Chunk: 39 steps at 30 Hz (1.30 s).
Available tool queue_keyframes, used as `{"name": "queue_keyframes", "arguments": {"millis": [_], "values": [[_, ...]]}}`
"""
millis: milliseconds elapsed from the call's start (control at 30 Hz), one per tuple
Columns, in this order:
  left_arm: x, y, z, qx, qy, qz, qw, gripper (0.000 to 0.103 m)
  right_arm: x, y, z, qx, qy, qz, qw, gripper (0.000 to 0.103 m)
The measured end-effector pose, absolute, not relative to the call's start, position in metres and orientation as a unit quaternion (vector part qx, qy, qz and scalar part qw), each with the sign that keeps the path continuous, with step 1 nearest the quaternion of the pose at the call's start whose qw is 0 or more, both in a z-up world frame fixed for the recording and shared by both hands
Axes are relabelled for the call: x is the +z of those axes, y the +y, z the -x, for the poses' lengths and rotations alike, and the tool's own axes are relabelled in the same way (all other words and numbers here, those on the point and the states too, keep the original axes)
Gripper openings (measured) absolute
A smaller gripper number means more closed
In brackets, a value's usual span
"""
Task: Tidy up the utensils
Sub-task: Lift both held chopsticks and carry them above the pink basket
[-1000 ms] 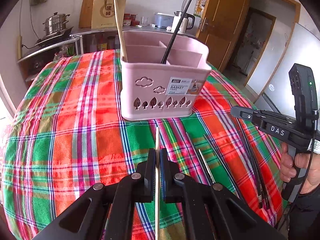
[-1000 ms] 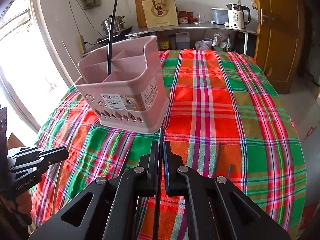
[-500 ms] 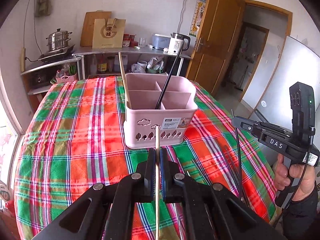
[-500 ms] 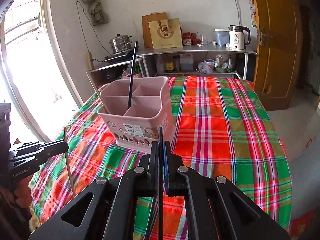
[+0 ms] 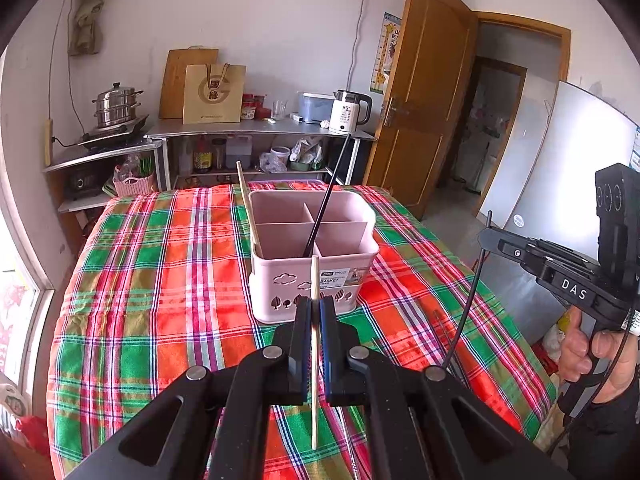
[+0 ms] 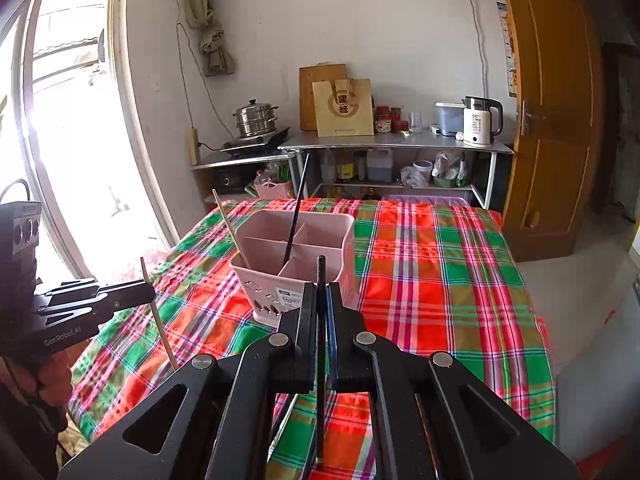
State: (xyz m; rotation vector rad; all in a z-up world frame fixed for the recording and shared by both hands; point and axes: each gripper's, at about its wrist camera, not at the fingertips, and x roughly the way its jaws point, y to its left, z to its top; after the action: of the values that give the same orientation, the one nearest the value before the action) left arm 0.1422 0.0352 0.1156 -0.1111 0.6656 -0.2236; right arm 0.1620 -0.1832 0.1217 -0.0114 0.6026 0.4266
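Jaws of left gripper (image 5: pixel 315 312) clamped on a pale chopstick (image 5: pixel 315 344), those of right gripper (image 6: pixel 318 300) on a black chopstick (image 6: pixel 320 360). Both lifted clear of the table (image 5: pixel 160 280) since a second ago; pink basket (image 5: pixel 312 240) at 12 o'clock, ready for sorting into compartments.

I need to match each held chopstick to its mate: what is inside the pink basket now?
The pink basket holds one wooden chopstick leaning at its left edge and one black chopstick by the centre dividers. Their lower ends and the compartment floors are hidden by the walls.
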Motion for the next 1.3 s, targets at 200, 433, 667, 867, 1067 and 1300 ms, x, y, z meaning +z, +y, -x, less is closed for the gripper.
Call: {"name": "queue_keyframes", "arguments": {"millis": [200, 433, 667, 867, 1067, 1300], "values": [[0.127, 0.037, -0.141, -0.113, 0.320, 0.055, 0.939, 0.004, 0.136, -0.182, -0.154, 0.209, 0.276, 0.007, 0.938, 0.004], [0.142, 0.038, -0.152, -0.115, 0.316, 0.057, 0.940, 0.004, 0.153, -0.175, -0.152, 0.215, 0.253, 0.010, 0.943, 0.004], [0.153, 0.039, -0.154, -0.116, 0.303, 0.057, 0.944, 0.004, 0.154, -0.169, -0.155, 0.217, 0.247, 0.015, 0.944, 0.004], [0.163, 0.040, -0.166, -0.120, 0.304, 0.057, 0.943, 0.004, 0.163, -0.167, -0.160, 0.225, 0.237, 0.005, 0.945, 0.004], [0.194, 0.043, -0.188, -0.122, 0.271, 0.065, 0.953, 0.004, 0.181, -0.163, -0.169, 0.237, 0.211, -0.018, 0.948, 0.004], [0.218, 0.054, -0.228, -0.109, 0.240, 0.081, 0.961, 0.004, 0.200, -0.155, -0.186, 0.242, 0.182, -0.039, 0.952, 0.004]]}}
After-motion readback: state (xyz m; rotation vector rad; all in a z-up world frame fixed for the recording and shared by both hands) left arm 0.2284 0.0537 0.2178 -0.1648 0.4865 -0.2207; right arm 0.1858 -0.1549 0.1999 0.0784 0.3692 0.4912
